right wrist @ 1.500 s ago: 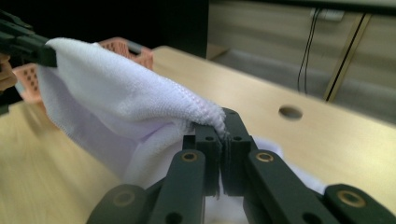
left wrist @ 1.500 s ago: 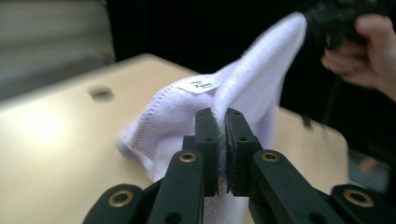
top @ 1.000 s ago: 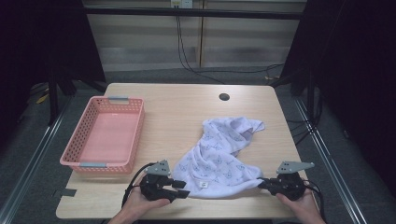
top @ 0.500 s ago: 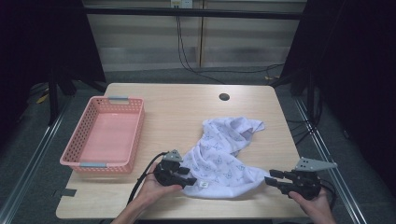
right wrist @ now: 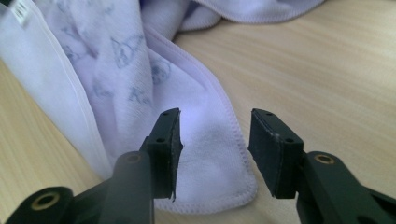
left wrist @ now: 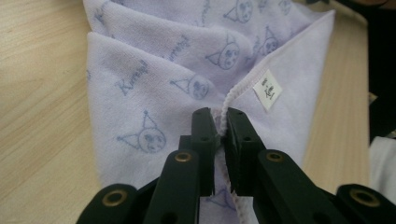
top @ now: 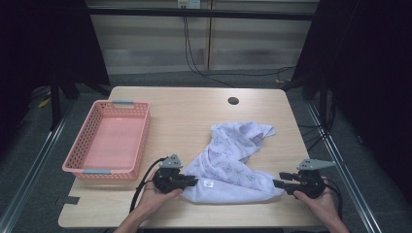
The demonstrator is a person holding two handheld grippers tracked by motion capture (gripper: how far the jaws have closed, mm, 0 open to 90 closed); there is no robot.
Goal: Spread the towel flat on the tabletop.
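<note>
I find the lilac towel (top: 233, 162) lying crumpled on the wooden table (top: 194, 111), toward its near right part, with one loose end reaching up toward the table's middle and a flatter fold along the near edge. My left gripper (top: 193, 182) sits at the towel's near left corner; in the left gripper view its jaws have just been closing and now pinch the stitched hem of the towel (left wrist: 154, 93) between them, close to a small white label (left wrist: 268, 89). My right gripper (top: 277, 183) rests at the towel's near right corner; in the right gripper view its jaws have just been opening and stand apart, with the rounded corner of the towel (right wrist: 205, 154) lying on the table between them and neither pad pressing on it. A pink basket (top: 80, 145) stands on the left part of the table, well apart from the towel. A dark round hole (top: 233, 101) marks the table's far side.
</note>
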